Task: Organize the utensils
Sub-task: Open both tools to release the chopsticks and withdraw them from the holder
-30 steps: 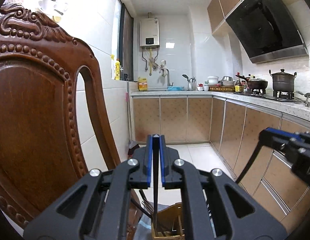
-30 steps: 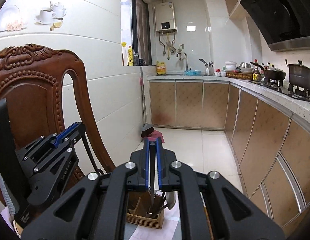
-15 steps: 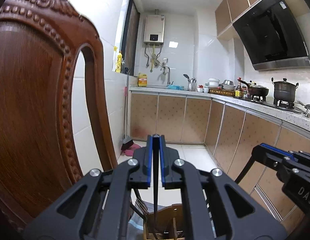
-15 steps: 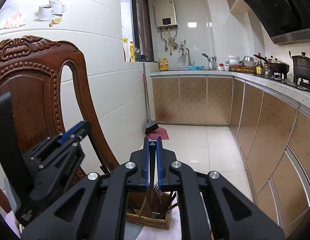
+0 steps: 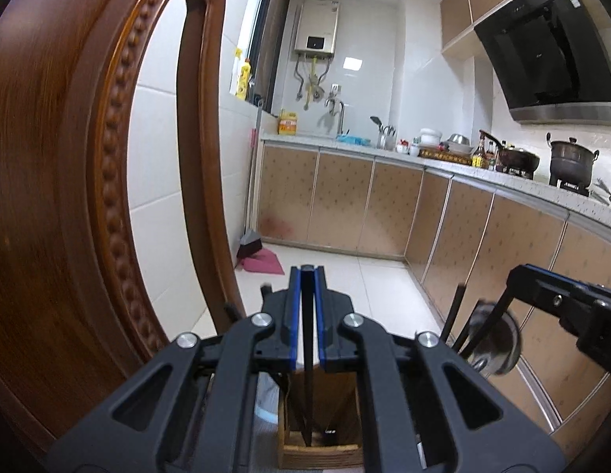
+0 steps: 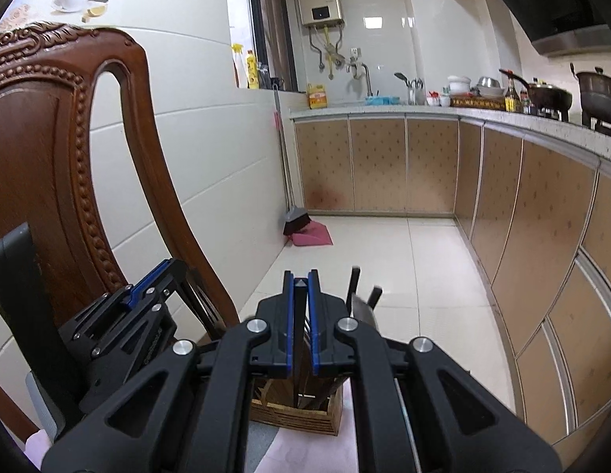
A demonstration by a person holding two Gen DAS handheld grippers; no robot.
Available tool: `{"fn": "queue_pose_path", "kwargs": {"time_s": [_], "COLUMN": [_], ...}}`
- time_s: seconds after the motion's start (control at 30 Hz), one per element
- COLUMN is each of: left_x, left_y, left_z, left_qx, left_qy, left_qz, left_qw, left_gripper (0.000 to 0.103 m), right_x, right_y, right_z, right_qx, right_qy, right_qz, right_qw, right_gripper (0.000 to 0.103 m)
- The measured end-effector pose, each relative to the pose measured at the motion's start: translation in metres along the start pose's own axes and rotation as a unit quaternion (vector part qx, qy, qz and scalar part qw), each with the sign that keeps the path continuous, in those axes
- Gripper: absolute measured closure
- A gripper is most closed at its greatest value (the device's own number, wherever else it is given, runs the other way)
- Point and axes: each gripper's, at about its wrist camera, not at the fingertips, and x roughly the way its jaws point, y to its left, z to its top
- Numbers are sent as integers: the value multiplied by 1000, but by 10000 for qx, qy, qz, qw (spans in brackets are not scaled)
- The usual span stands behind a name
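My left gripper [image 5: 306, 276] is shut on a thin black chopstick [image 5: 307, 386] that hangs down into a wooden utensil holder [image 5: 321, 451] just below it. My right gripper [image 6: 301, 280] is shut on a dark utensil handle [image 6: 299, 339] that reaches down into the same wooden holder [image 6: 297, 414]. Other dark handles [image 6: 354, 282] and a metal blade stick up from the holder. In the left wrist view the right gripper [image 5: 561, 307] shows at the right with a ladle [image 5: 496, 347] and dark sticks beside it. In the right wrist view the left gripper [image 6: 147, 287] shows at the left.
A carved wooden chair back [image 5: 69, 197] stands close on the left and shows in the right wrist view too [image 6: 41, 138]. The holder stands on a pale pink cloth [image 6: 305, 453]. Kitchen cabinets [image 6: 522, 236] line the right, and a broom with a pink dustpan [image 6: 305, 232] leans at the wall.
Both grippers have moved down and forward toward the holder, which now looks larger. The chopstick and the dark utensil now reach into it.
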Motion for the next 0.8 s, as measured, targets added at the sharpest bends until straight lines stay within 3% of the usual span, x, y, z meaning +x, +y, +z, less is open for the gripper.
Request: {"fn": "queue_pose_path", "kwargs": {"time_s": [0.33,0.8], "left_x": [-4,-15], "left_y": [7,21], "left_z": [-29,-36], "left_qx": [-82,-201], "left_qy": [8,102], "left_qz": [45,131], "left_qw": [10000,9997], "left_gripper": [95,95], "right_x": [14,4], "right_y": [-11,-10], "right_z": [-26,-38], "right_qx": [126,-26], "right_qy": [95,123], "right_qz": [-86,-372], "right_qw": [9998,9992], "right_gripper": [96,95]}}
